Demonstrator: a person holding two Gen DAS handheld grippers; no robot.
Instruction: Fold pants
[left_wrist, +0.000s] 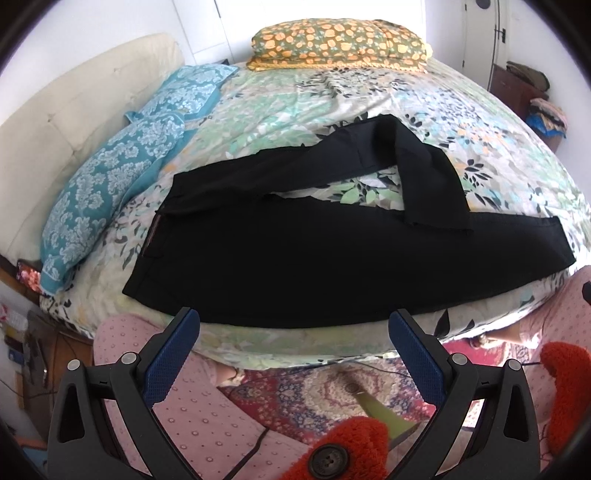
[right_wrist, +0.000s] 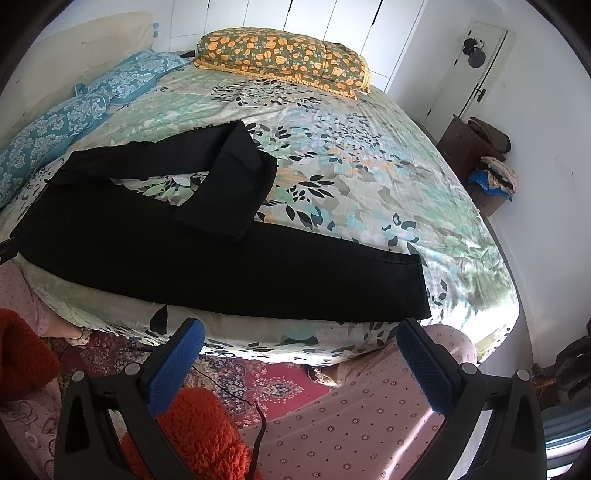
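one pants (left_wrist: 314, 266) label, unreadable

We list one pair of black pants (left_wrist: 295, 266), spread flat near the bed (left_wrist: 332, 99) edge, far leg doubled back.

Bed's (right_wrist: 332, 147) left side cut off

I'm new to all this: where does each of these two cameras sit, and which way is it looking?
Left wrist view: sits on the left gripper, open, facing the bed's waistband end of the black pants; pink-clothed legs below.
Right wrist view: sits on the right gripper, open, facing the pants' leg-hem end; same pink clothing below.
Shared: pants, bed, orange-flowered pillow, blue pillows.
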